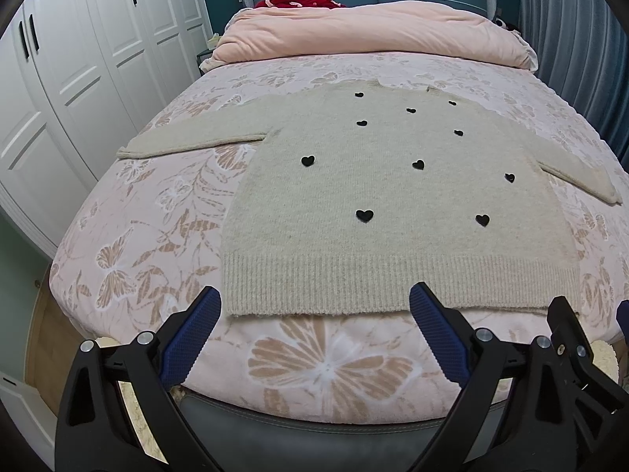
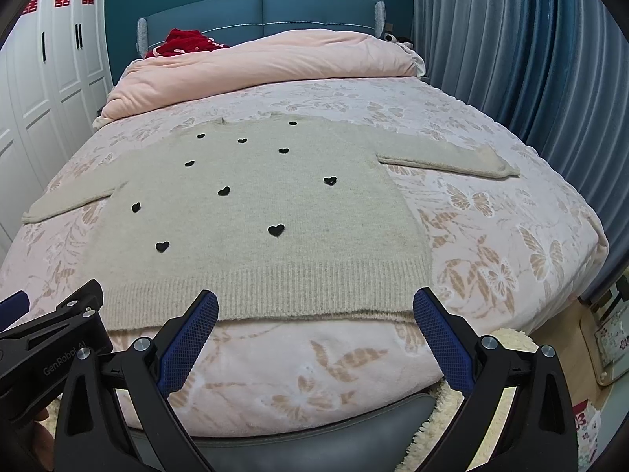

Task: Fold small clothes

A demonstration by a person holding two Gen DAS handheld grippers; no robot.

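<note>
The beige sweater (image 1: 393, 196) lies spread flat on the bed (image 1: 157, 216), front up with small black hearts (image 1: 364, 215) scattered across it, both sleeves stretched out to the sides; its ribbed hem (image 1: 393, 287) is the edge closest to both tools. The left gripper (image 1: 314, 303) hangs just short of that hem, fingers spread wide and holding nothing; its left fingertip sits just beside the hem's left corner and its right fingertip just reaches the hem edge further along, though I cannot tell whether either touches the knit. The right gripper (image 2: 314, 303) sits beside it, likewise splayed open and empty; the hem (image 2: 275, 291) runs straight across the gap between its blue pads (image 2: 188, 338), with the right corner of the garment just inside its right finger. Far beyond both tools a pink duvet (image 2: 255, 63) is bunched at the head of the bed, a red garment (image 2: 184, 41) behind it against the teal headboard (image 2: 259, 10); white wardrobe doors (image 1: 78, 59) stand off to the left and blue curtains (image 2: 511, 59) to the right.
</note>
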